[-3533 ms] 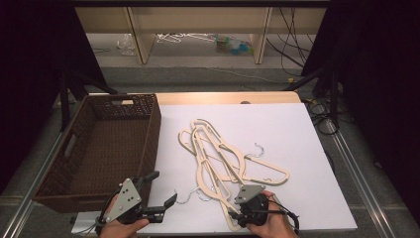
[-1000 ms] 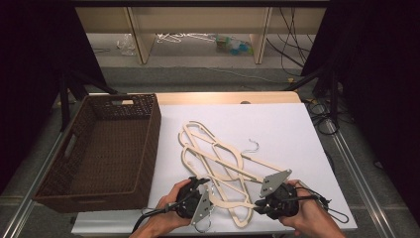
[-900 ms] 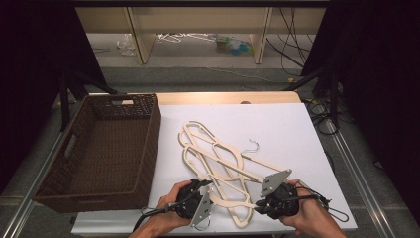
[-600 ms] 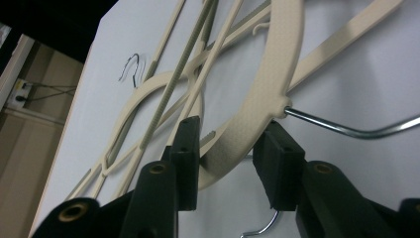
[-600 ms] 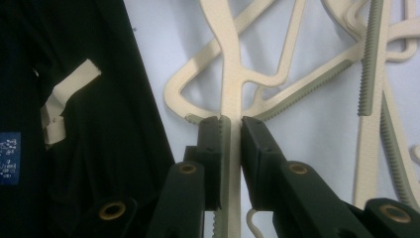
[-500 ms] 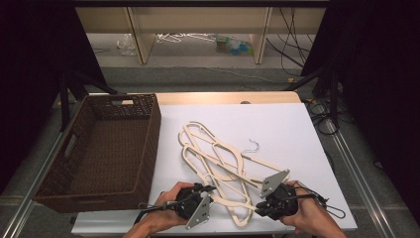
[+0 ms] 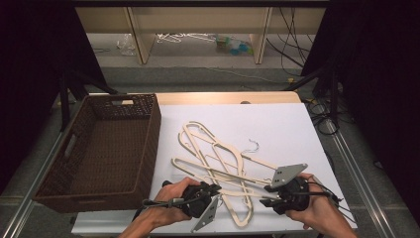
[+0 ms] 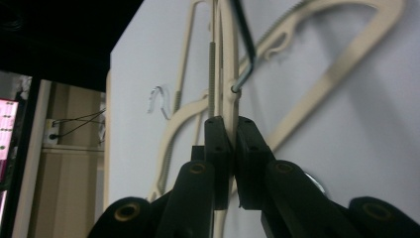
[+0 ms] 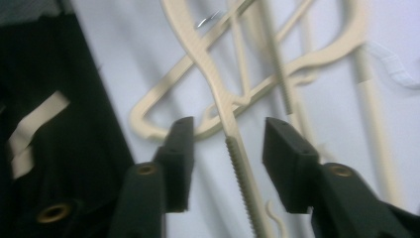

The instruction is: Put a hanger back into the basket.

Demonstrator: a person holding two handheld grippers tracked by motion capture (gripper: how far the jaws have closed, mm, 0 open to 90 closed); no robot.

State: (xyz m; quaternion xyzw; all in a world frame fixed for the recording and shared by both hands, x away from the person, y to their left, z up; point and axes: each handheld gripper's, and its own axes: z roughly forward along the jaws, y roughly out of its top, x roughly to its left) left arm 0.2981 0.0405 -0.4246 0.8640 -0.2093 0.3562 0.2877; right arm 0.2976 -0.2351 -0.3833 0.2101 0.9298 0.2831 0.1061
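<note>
A loose pile of several cream plastic hangers (image 7: pixel 218 161) lies on the white table top (image 7: pixel 282 124). My left gripper (image 7: pixel 214 189) has just been closing and is shut on a thin cream hanger bar at the pile's near edge. The left gripper view has its pads (image 8: pixel 218 148) pressed flat on that hanger (image 8: pixel 225 74), and a metal hook (image 8: pixel 243 74) crosses just above. My right gripper (image 7: pixel 266 195) has just been opening. Its jaws stand apart in the right gripper view (image 9: pixel 227 141), with a ribbed hanger bar (image 9: pixel 237 168) between them, untouched.
A dark brown wicker basket (image 7: pixel 154 134) stands to the left of the white top, with nothing in it. A metal hook (image 7: pixel 253 146) sticks out of the pile toward the right. Both hands sit close to the table's near edge. Shelves and cables lie beyond the far edge.
Both hands came in from the near left to the pile, which shifted. My left gripper then closed on a hanger bar and rose a little. My right gripper opened off the bar.
</note>
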